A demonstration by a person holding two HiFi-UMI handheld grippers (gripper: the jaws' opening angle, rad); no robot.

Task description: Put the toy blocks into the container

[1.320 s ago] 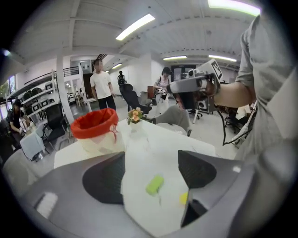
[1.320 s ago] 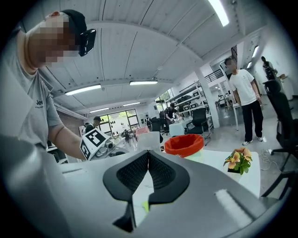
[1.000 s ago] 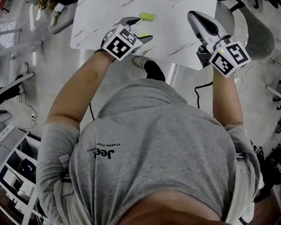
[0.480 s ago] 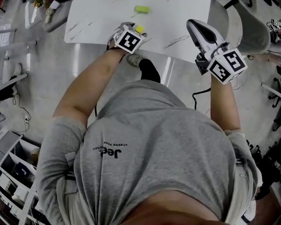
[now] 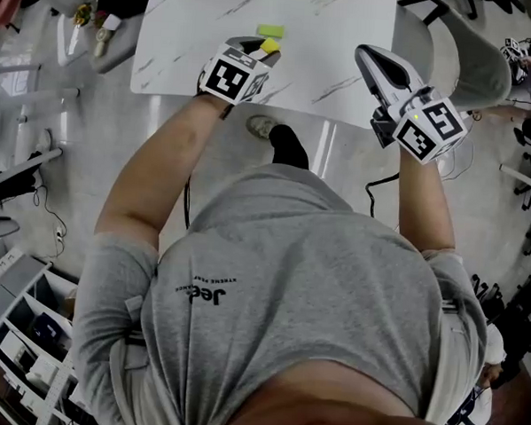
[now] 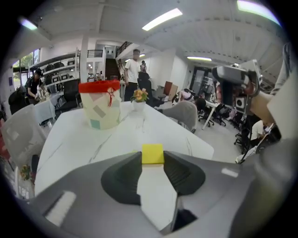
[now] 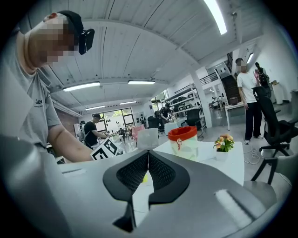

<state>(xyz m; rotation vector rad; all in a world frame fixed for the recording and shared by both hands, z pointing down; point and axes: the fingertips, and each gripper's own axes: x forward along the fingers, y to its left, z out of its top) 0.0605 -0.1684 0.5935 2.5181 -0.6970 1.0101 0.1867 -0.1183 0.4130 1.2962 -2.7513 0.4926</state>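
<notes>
Gripping a yellow block (image 6: 152,152) between its tips, the left tool (image 6: 152,160) has just been closing its jaws, and both pads now press on the block's sides. A white table (image 6: 70,144) lies under it. The container (image 6: 99,109), a pale cup with a red rim, stands upright further along the table, well apart from the held block. Neither gripper view looks down into it, so I cannot tell what it holds. A small flower pot (image 6: 138,98) stands just beside it. A green block (image 5: 271,31) lies on the table just past the left tool. The right tool (image 7: 148,154) hangs over the table's near edge, its tips together with nothing gripped.
</notes>
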